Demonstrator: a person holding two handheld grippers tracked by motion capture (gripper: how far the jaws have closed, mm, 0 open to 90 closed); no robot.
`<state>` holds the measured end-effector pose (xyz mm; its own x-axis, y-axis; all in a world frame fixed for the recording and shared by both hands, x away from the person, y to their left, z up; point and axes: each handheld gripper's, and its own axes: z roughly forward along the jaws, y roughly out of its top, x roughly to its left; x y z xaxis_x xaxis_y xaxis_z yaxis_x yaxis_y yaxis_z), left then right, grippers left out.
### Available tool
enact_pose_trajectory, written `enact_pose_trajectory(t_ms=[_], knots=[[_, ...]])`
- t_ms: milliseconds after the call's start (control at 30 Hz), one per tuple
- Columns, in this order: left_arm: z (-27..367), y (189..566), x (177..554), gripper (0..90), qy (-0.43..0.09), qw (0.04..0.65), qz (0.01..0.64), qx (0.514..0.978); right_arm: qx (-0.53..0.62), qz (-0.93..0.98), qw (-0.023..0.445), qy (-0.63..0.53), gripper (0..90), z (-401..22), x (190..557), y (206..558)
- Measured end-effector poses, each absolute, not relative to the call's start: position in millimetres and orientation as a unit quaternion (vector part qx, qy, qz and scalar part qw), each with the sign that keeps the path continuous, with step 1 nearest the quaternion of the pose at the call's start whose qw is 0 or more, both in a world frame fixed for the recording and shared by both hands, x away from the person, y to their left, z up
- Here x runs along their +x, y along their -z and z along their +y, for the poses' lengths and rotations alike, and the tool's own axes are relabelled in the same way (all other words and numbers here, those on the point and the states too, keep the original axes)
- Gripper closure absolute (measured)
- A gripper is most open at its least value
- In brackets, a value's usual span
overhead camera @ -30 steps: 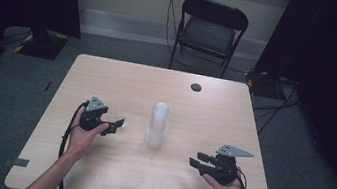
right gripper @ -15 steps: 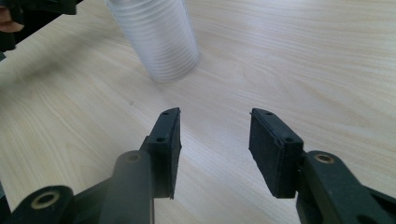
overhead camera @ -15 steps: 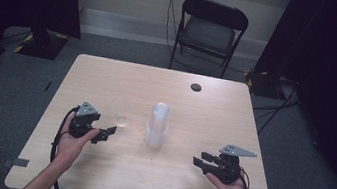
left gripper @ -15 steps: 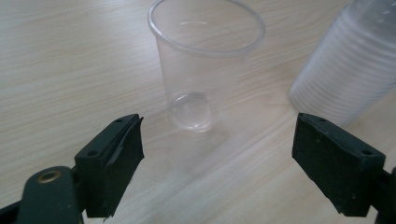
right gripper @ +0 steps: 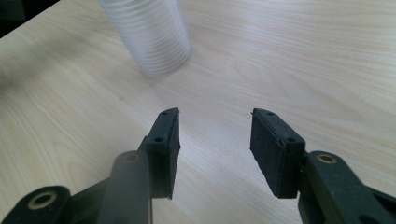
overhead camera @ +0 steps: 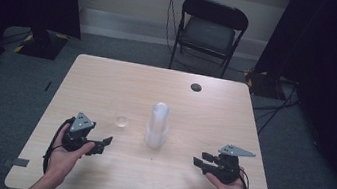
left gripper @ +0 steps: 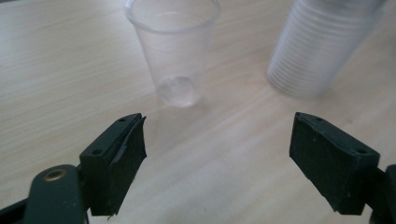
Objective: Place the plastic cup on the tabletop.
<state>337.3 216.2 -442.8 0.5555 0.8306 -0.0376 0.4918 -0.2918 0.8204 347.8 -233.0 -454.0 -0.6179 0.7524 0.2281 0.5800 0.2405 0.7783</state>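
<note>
A single cup (overhead camera: 121, 117) stands apart from the cup stack (overhead camera: 157, 126) mid-bench. The left gripper (overhead camera: 102, 144), jaws apart and empty though just narrowing, looks set to back off; the right gripper (overhead camera: 201, 162), apart, should fetch the next.

High view is looking down over the whole table (overhead camera: 108, 80); both gripper views are skimming low and close, each facing the cup stack (left gripper: 322, 42), which all three are sharing.

A clear plastic cup (left gripper: 173, 51) stands upright on the table, near the cup stack (left gripper: 322, 44).
</note>
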Motion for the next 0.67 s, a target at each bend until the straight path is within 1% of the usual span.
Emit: enact_pose_trajectory(t_ms=[67, 167, 200, 267, 500, 533, 567, 667], knots=[[214.5, 447.9, 326.1, 18.2, -0.187, 0.417, 0.43, 0.779, 0.426, 0.78, 0.102, -0.448, 52.2, -234.4, 347.3, 453.7], [213.8, 452.5, 318.6, 18.2, -0.189, 0.411, 0.426, 0.783, 0.428, 0.778, 0.102, -0.448, 51.9, -236.1, 347.2, 454.2], [213.1, 456.3, 313.9, 17.9, -0.18, 0.409, 0.423, 0.788, 0.434, 0.775, 0.101, -0.448, 51.3, -236.8, 347.2, 454.9], [212.5, 461.3, 310.9, 17.4, -0.178, 0.414, 0.422, 0.786, 0.431, 0.778, 0.102, -0.445, 50.1, -235.9, 347.0, 455.2], [213.3, 465.7, 309.6, 17.2, -0.154, 0.417, 0.416, 0.793, 0.426, 0.782, 0.116, -0.439, 47.1, -232.5, 344.8, 457.0], [213.7, 465.1, 310.2, 17.2, -0.153, 0.419, 0.414, 0.793, 0.427, 0.782, 0.12, -0.438, 46.3, -232.8, 344.7, 458.5], [214.4, 465.1, 311.0, 17.2, -0.157, 0.42, 0.415, 0.792, 0.436, 0.778, 0.121, -0.435, 43.0, -233.1, 344.8, 461.4], [215.1, 466.3, 312.0, 17.2, -0.153, 0.424, 0.418, 0.789, 0.443, 0.773, 0.126, -0.436, 40.9, -233.2, 344.7, 462.6]])
